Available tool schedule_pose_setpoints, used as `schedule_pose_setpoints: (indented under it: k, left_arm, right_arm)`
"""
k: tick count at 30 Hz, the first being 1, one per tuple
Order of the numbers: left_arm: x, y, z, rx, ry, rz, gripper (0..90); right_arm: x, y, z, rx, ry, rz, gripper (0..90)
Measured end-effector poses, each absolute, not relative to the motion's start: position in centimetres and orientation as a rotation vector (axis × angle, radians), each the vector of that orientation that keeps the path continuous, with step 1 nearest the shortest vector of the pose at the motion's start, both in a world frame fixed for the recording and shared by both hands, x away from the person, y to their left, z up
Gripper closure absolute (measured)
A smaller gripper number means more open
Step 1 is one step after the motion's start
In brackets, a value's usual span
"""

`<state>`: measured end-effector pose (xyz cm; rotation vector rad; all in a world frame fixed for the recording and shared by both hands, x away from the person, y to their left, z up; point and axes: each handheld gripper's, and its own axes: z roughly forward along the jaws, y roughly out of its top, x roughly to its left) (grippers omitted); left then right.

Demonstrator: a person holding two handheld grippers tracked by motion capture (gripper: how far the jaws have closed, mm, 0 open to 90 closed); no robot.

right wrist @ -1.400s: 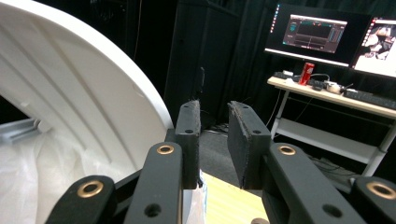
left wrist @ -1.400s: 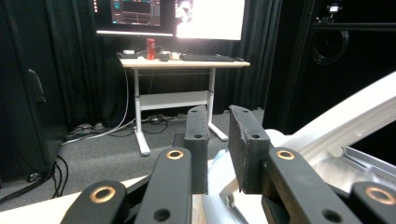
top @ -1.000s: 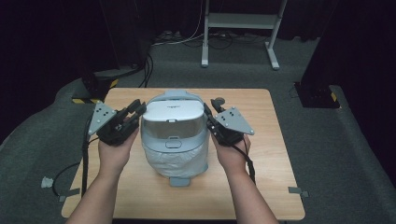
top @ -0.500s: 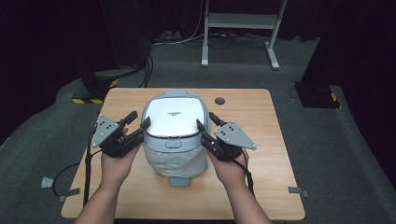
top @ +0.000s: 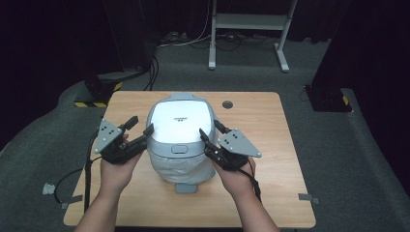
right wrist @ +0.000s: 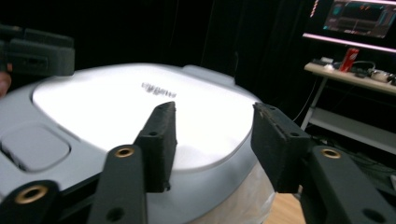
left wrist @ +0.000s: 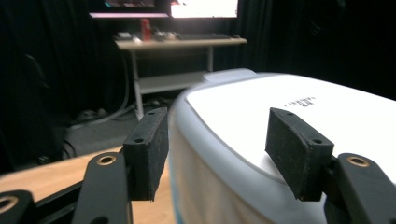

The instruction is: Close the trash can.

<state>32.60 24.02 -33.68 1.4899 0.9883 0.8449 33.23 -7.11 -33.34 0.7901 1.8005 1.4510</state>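
- Rice cooker (top: 181, 137), grey with a white lid panel, stands upright near the middle of the wooden bench (top: 270, 159), its lid down.
- Left tool (top: 138, 129) sits at the cooker's left side, held in the person's left hand (top: 116, 166); its jaws have just been opening and now stand wide.
- Seen from the left gripper view, the cooker's lid edge (left wrist: 219, 140) lies between the two black pads (left wrist: 149, 149), with a visible gap on each side, so nothing is gripped.
- Right tool (top: 209, 131) sits at the cooker's right side, held in the right hand (top: 237, 174); its jaws have also just been opening and stand moderately wide.
- From the right gripper view, the lid rim (right wrist: 233, 154) runs between its pads (right wrist: 161, 140); neither pad presses on it.
- Both tools point inward toward the cooker from opposite sides, just beside its upper body.
- Small dark round hole (top: 227, 104) shows in the bench top behind the cooker, well apart from both tools.
- Cables (top: 72, 176) trail from the left tool off the bench's left edge.
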Motion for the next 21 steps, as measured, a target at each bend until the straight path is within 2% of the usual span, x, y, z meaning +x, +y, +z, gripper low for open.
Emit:
schedule_pose_setpoints:
  k: [7,13,21]
  left_arm:
    - [32.4,27.6,-34.4,1.462,1.059,0.873,36.6]
    - [32.9,29.4,-38.0,1.536,1.146,0.847,35.7]
    - [33.9,30.7,-45.1,1.7,1.301,0.77,34.0]
  right_arm:
    - [33.4,-9.3,-33.4,0.88,1.759,1.464,42.5]
    - [33.7,-11.3,-34.7,0.956,1.726,1.399,40.6]
    - [35.4,-13.9,-40.5,1.143,1.803,1.281,39.1]
